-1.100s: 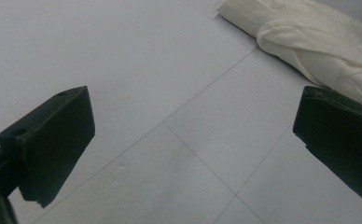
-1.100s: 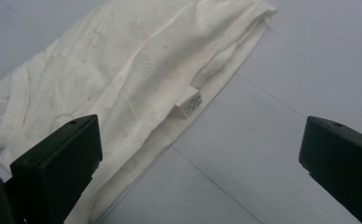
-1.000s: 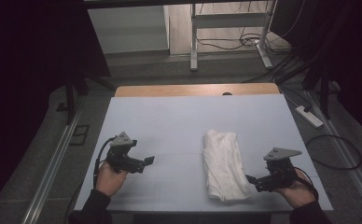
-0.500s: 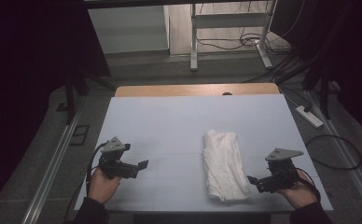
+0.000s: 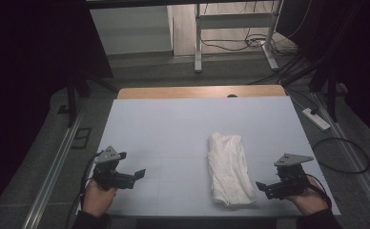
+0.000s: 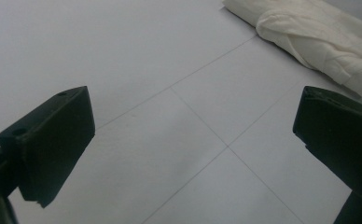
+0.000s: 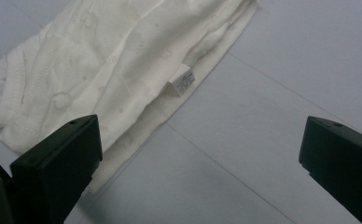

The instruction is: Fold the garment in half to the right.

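Note:
A folded white cloth [image 5: 229,167] lies lengthwise on the pale blue table [image 5: 173,133], right of centre. My left gripper [image 5: 134,175] rests at the near left corner, open and holding nothing, its jaws pointing right toward the cloth [image 6: 309,35] farther off. At the near right my right gripper [image 5: 262,187] is open too, just right of the cloth's near end. Between its jaws the cloth [image 7: 123,60] fills the upper left, with a small white label [image 7: 183,81] at its hem.
The table's wooden far edge [image 5: 202,91] borders a floor with metal frame legs [image 5: 197,43] and cables. A power strip [image 5: 315,119] lies on the floor at the right. Rails run along both sides of the table.
My left gripper has drawn back toward the near left corner of the table. The right gripper and the cloth have stayed where they were.

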The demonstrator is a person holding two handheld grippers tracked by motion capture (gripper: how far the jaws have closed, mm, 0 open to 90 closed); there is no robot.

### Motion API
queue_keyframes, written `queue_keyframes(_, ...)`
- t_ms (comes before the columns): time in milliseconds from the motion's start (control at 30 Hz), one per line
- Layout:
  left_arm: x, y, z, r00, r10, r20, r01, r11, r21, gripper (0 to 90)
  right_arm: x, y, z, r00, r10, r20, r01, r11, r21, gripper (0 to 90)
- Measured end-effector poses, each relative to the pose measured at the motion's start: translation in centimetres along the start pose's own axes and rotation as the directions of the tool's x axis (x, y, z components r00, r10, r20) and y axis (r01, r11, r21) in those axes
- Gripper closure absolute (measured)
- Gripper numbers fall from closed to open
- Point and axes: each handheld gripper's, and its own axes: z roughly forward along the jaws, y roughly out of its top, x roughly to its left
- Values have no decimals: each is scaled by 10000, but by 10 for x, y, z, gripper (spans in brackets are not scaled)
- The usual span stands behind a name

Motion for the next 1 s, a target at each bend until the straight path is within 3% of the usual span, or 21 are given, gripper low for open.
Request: queue_keyframes(1000, 2, -32, -32, 9947, -930, -450, 934, 9956, 78, 0, -9, -20, -24, 9937, 999, 507, -1001, 9950, 17, 0)
